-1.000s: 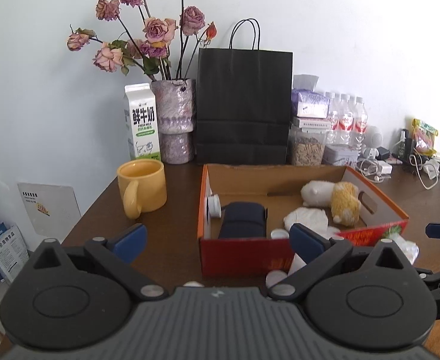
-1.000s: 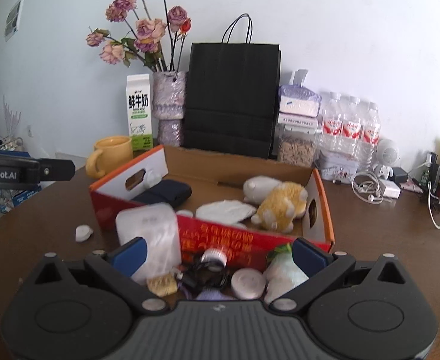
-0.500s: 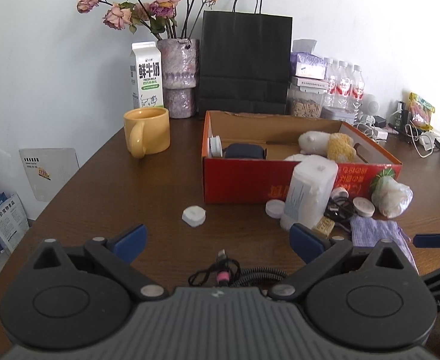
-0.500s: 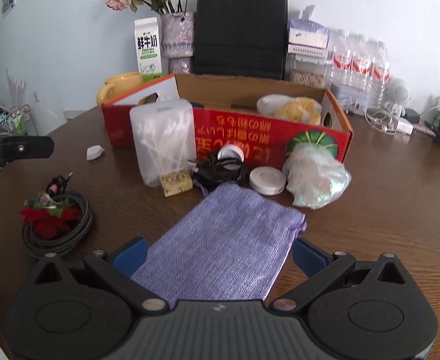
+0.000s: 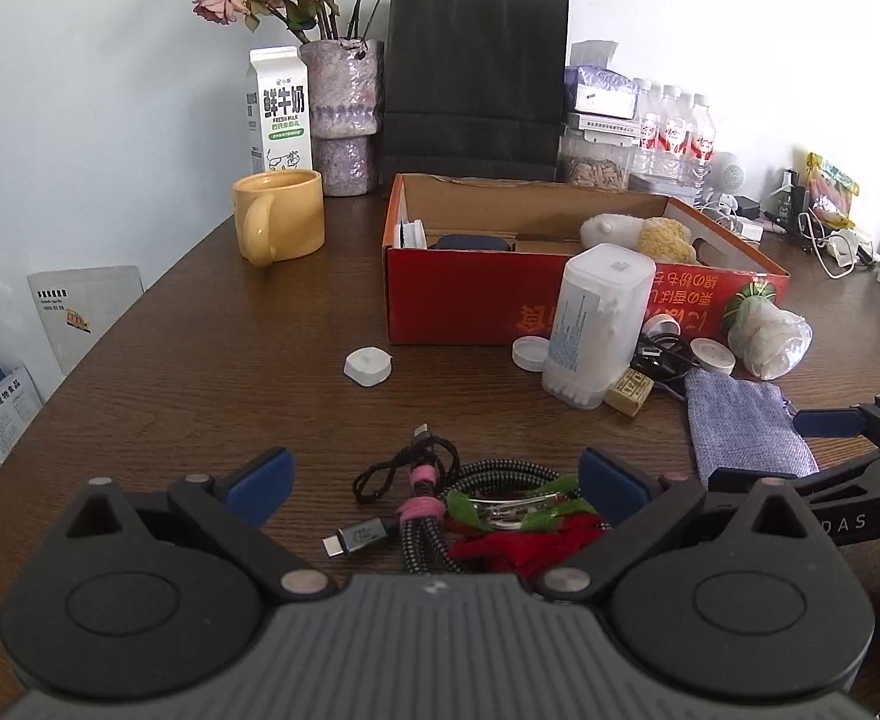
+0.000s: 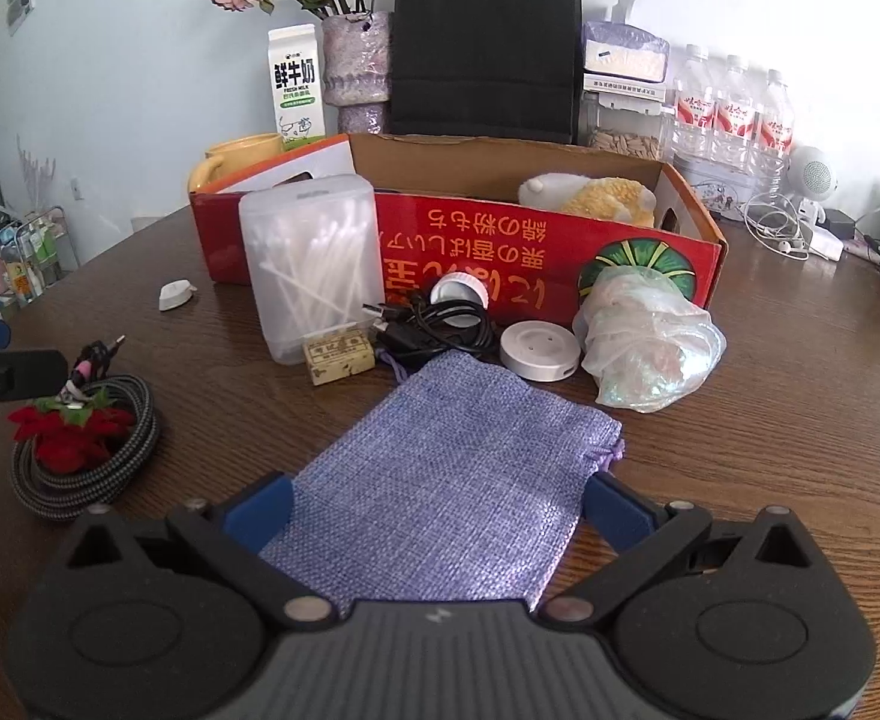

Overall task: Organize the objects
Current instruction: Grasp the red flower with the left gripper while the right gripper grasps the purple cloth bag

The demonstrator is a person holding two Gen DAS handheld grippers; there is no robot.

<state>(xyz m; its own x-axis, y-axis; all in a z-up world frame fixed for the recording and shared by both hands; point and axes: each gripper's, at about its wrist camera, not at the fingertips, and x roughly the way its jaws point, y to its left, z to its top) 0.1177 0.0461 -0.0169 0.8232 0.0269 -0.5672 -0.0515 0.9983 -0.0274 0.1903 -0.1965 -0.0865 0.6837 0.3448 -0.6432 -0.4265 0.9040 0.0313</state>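
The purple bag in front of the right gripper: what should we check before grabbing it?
1. Right gripper open: ok.
2. Purple drawstring bag between its fingers: ok.
3. Bag lies flat on the table: ok.
4. Nothing on top of the bag: ok.
5. Bag empty: cannot tell.
6. Left gripper out of the way, open over the braided cable: ok.
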